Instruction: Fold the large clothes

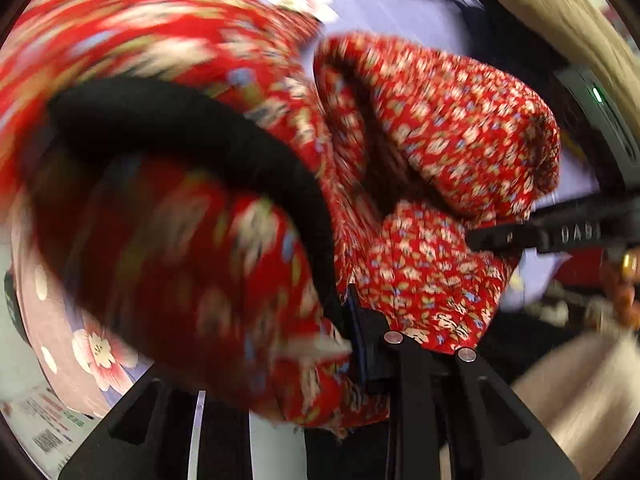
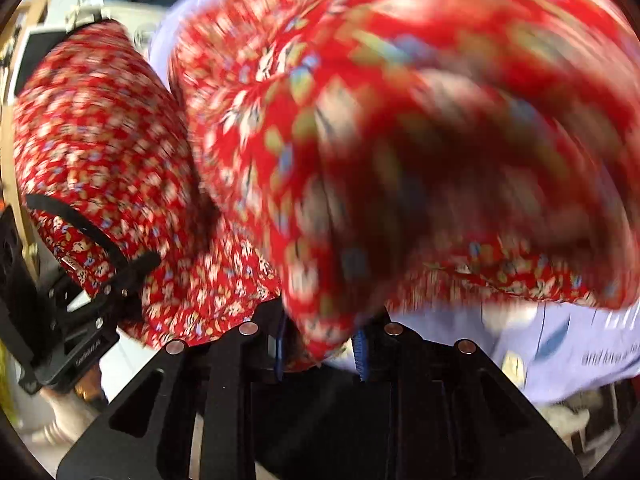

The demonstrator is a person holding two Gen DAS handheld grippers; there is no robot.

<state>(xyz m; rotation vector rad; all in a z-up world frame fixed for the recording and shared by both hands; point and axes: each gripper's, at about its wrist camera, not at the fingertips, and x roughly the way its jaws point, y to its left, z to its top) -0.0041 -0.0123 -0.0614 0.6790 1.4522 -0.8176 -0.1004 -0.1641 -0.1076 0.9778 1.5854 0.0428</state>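
A red floral garment (image 1: pixel 440 128) with a black trim band (image 1: pixel 192 128) fills both views, bunched and lifted, blurred by motion. In the left wrist view my left gripper (image 1: pixel 360 344) is shut on a fold of the red cloth by the black trim. My right gripper (image 1: pixel 520 236) shows at the right edge, pinching the cloth. In the right wrist view the red garment (image 2: pixel 360 120) hangs over my right gripper (image 2: pixel 320 348), whose blue-padded fingers (image 2: pixel 361 354) close on a bunch of it. My left gripper (image 2: pixel 120 280) shows at lower left, holding the trim band (image 2: pixel 80 224).
A pale lavender printed sheet (image 2: pixel 560 344) lies under the garment. A pink floral cloth (image 1: pixel 80 344) sits at lower left in the left wrist view. A beige cloth (image 1: pixel 552 4) lies at upper right. Clutter and a wooden frame (image 2: pixel 16 120) stand at the left edge.
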